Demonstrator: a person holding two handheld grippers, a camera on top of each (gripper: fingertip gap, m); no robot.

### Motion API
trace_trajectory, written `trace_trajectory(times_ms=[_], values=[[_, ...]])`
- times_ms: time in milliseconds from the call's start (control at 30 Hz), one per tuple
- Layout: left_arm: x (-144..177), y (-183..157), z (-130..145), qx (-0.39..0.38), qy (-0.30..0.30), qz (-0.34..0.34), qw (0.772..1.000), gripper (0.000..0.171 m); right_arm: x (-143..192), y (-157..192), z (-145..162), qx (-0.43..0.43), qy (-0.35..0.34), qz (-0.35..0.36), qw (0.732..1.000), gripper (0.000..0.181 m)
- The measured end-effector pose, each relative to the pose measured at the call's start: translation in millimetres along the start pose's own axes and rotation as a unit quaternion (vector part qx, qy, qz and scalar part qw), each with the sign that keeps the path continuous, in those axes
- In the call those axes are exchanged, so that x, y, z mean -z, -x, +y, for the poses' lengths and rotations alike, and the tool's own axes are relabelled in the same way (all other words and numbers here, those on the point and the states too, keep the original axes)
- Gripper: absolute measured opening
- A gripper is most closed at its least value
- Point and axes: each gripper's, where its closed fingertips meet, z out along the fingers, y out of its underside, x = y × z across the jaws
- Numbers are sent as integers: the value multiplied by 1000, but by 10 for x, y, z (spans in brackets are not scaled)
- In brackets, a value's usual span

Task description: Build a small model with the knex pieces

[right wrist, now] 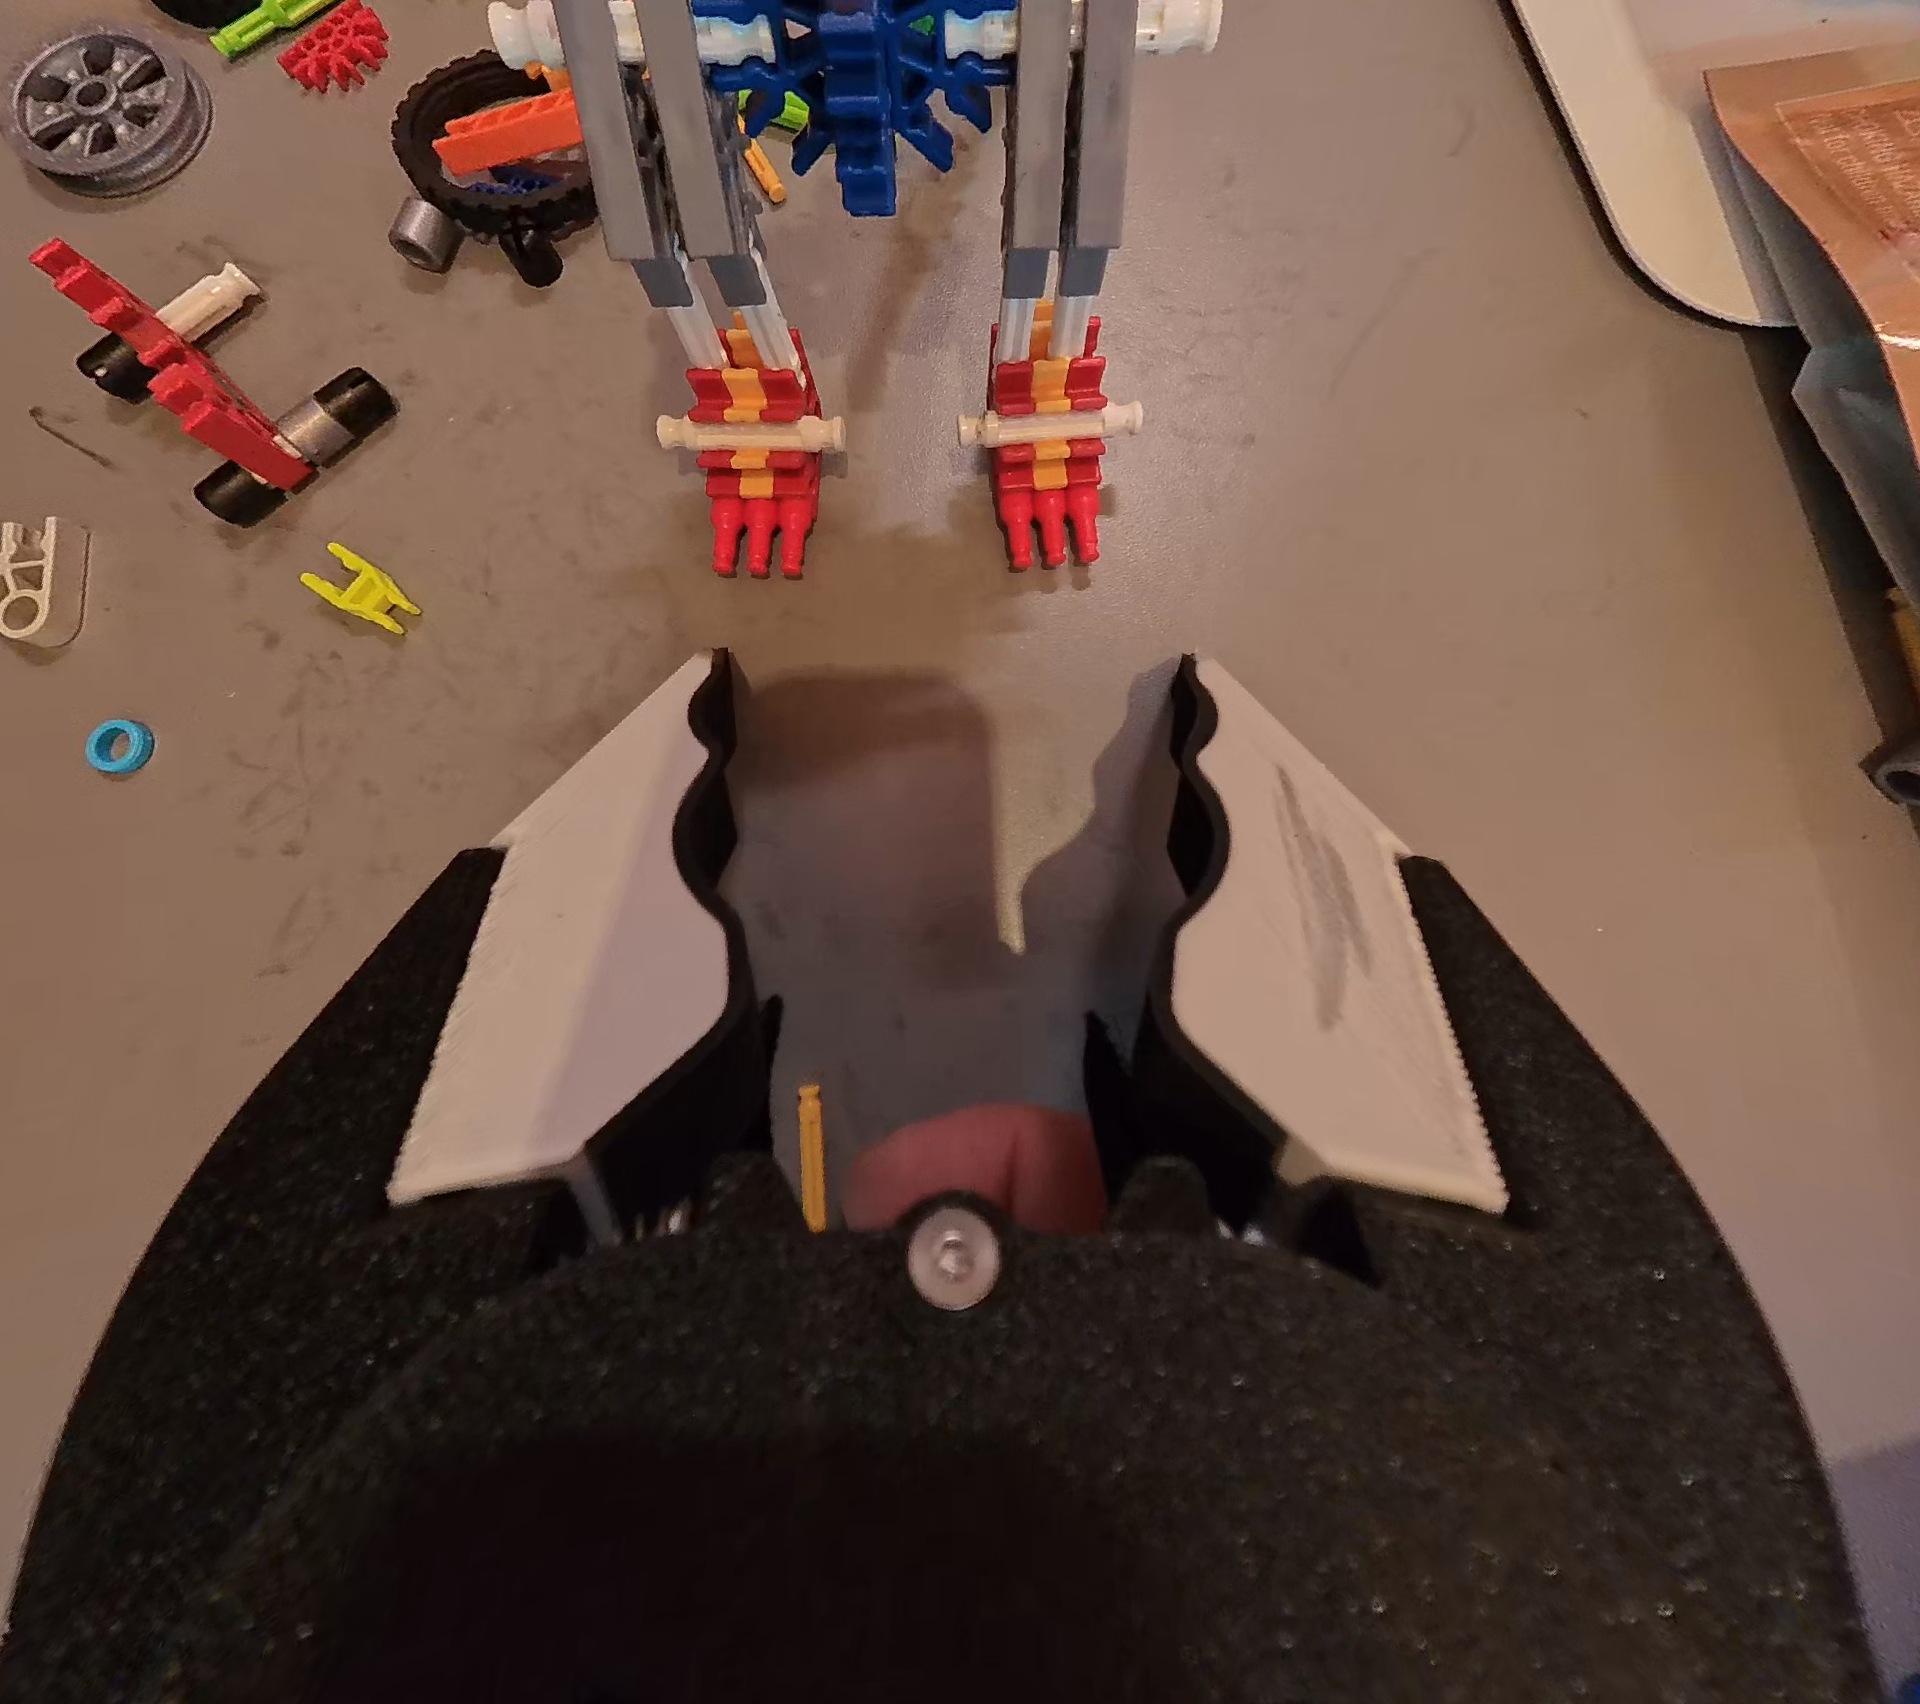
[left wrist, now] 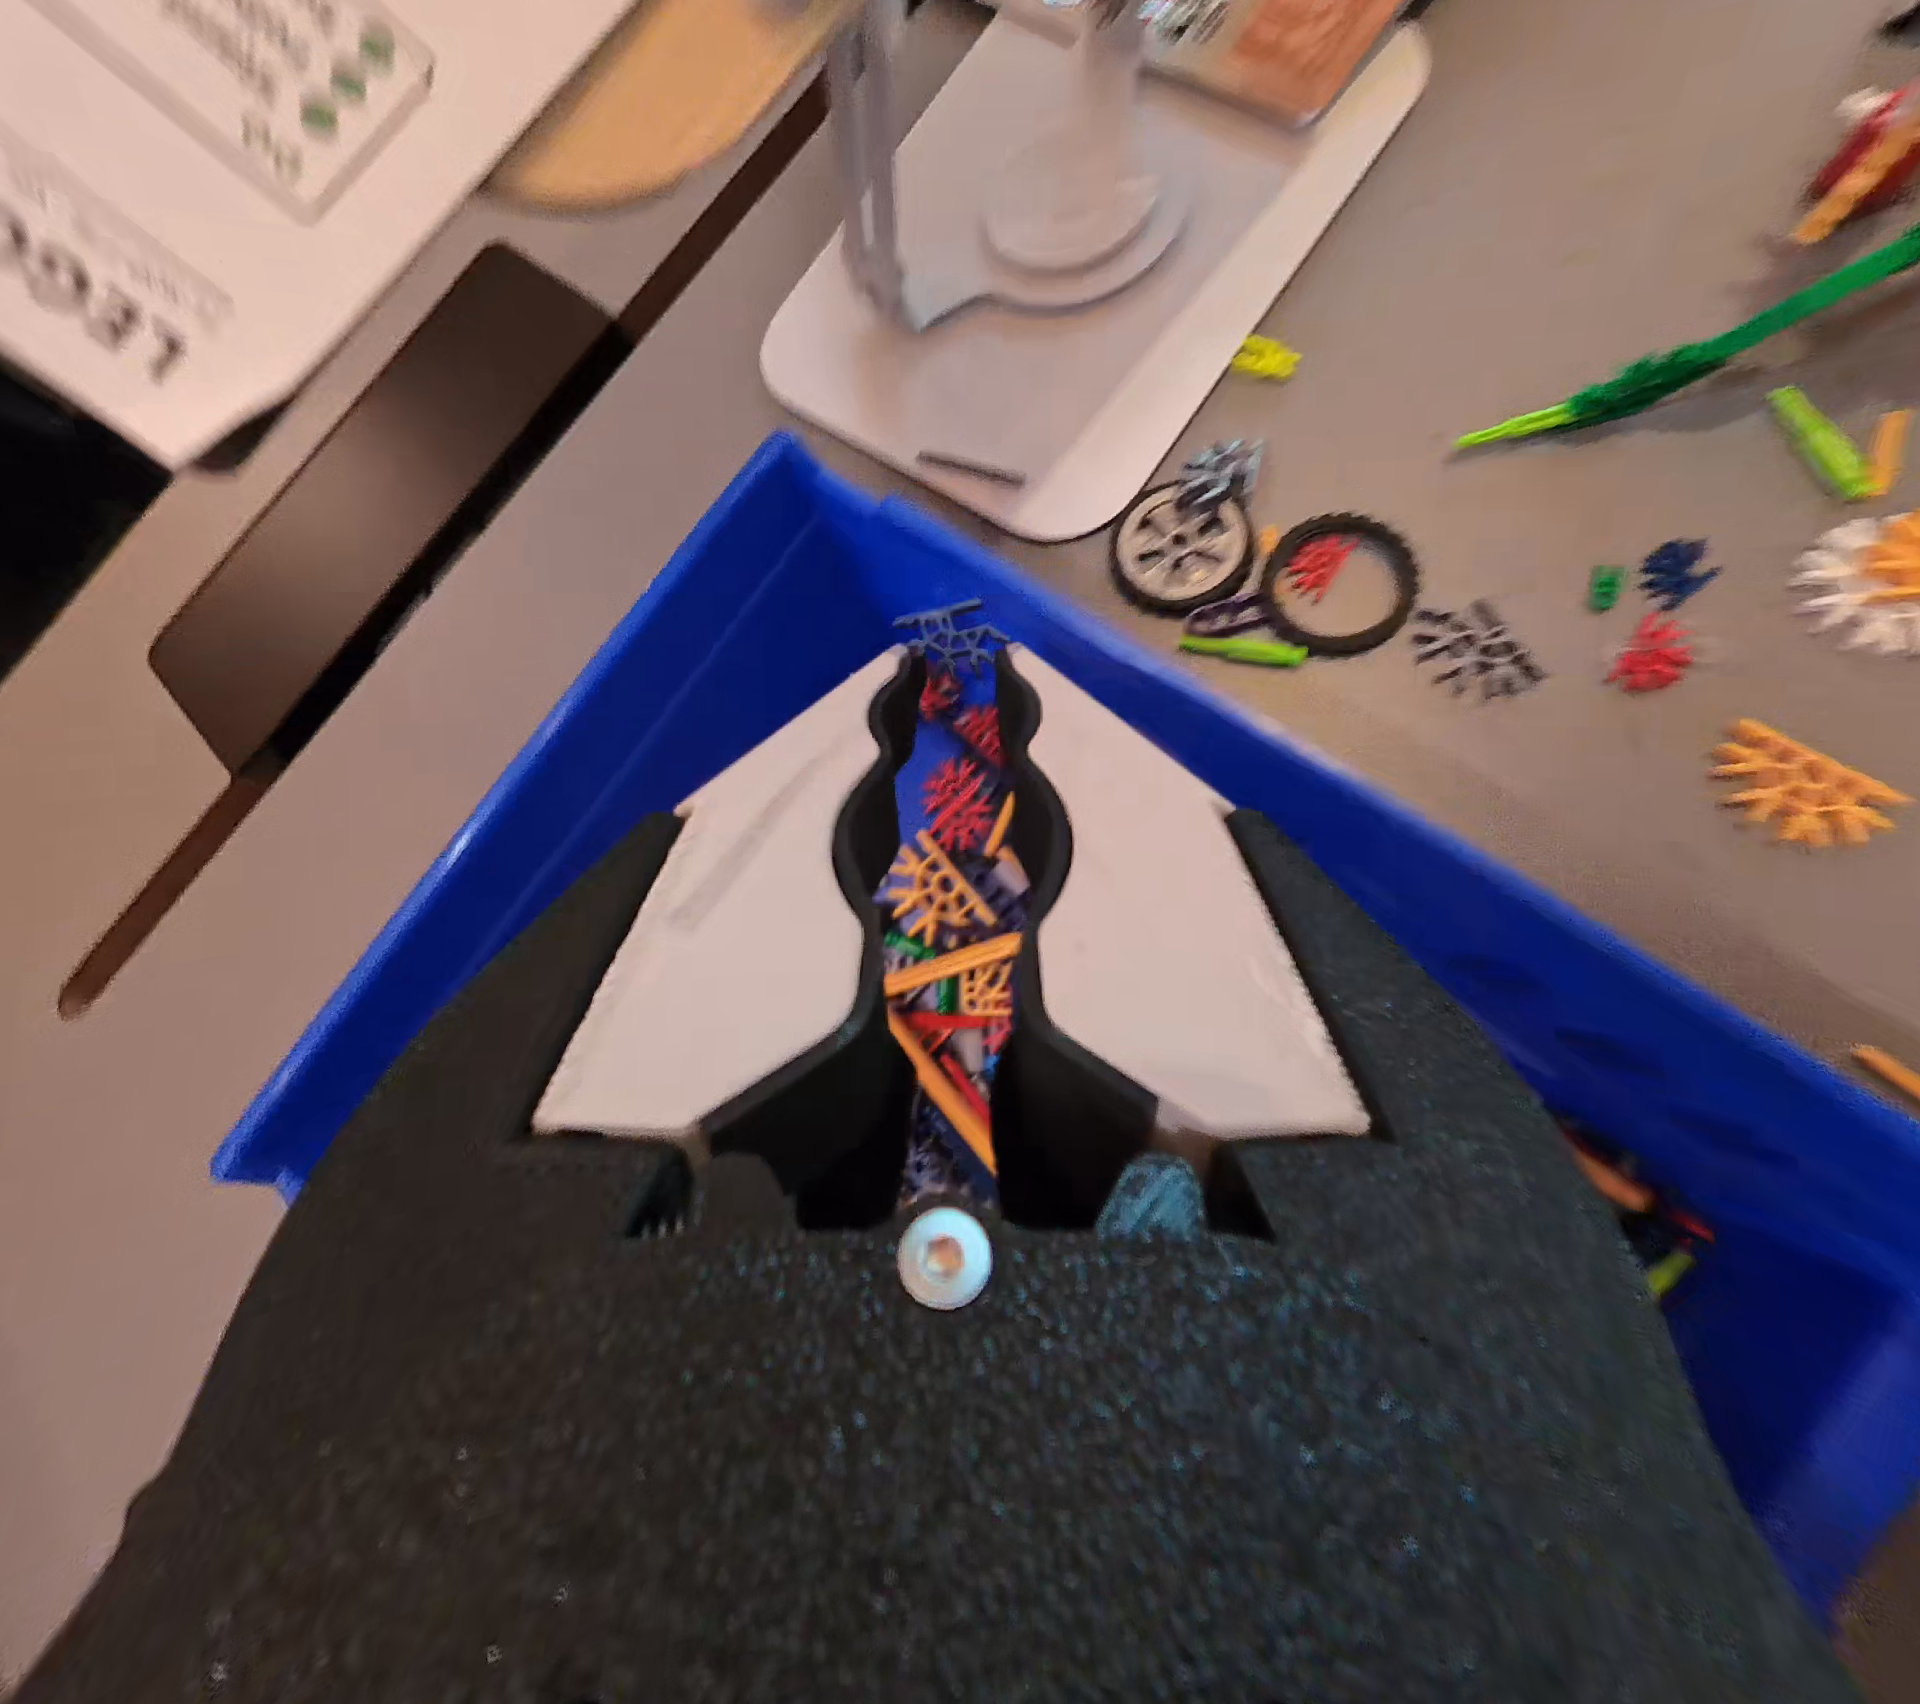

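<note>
Left gripper [left wrist: 958, 667]: jaws pressed nearly together, pinching a small dark grey snowflake-shaped plastic connector [left wrist: 951, 626] at the very tips. The piece is thin, stiff and very light; judged likely to twist or flick out if squeezed off-centre, so a grip across its flat hub suits it better than one on the spokes. It hangs above the far corner of the blue plastic bin [left wrist: 665, 781], over the inside. Through the narrow slit between the jaws the bin's contents show: a loose heap of red, orange and green rods and connectors [left wrist: 951, 916]. View is motion-blurred.

Beyond the bin's corner, on the grey tabletop [left wrist: 1558, 220]: a black rubber tyre with a red connector inside it [left wrist: 1340, 584] and a grey spoked wheel [left wrist: 1179, 553] just beside it. Farther off, a white flat-based stand [left wrist: 1101, 272].

Right gripper [right wrist: 954, 667]: jaws spread wide, holding nothing and touching nothing; they hover over bare tabletop. Just beyond the tips stands a built model of blue, red, green and grey rods and connectors [right wrist: 852, 54], its two red-and-orange feet [right wrist: 758, 459] nearest the jaws. The model is judged light but loosely snapped together; hold it at the blue hub, not the legs. Left of the model lie scattered wheels, tyres and small connectors.
</note>
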Motion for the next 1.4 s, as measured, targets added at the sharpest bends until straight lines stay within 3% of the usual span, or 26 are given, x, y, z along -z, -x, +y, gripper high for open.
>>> trace_trajectory(times_ms=[100, 200, 467, 767, 967, 1133, 1267, 1400], values=[[100, -403, -338, -35, -42, 52, 997, 12, 0, -1, 0, 0, 0, 0, 1000, 84], [75, -878, -509, -89, -40, 97, 991, 12, 1, -1, -1, -1, 0, -1, 1000, 84], [-218, -1708, -357, -165, 43, 171, 970, 13, 1, 1, -1, 1, 0, 1, 1000, 84], [-314, -1757, -221, -181, 74, 170, 966, 14, 1, 1, -4, 1, 0, 0, 1000, 84], [-314, -1756, -222, -178, 74, 171, 966, 31, 0, 2, -2, 1, 0, 1, 1000, 84], [-289, -1703, -290, -165, 55, 168, 970, 23, 0, 2, -2, 2, 1, 1, 1000, 84], [-193, -1481, -433, -145, 22, 141, 979, 22, 0, 2, -2, 1, 0, 1, 1000, 84], [-8, -1000, -544, -113, -23, 80, 990, 18, -1, 1, -1, 2, 1, 1, 1000, 85]])
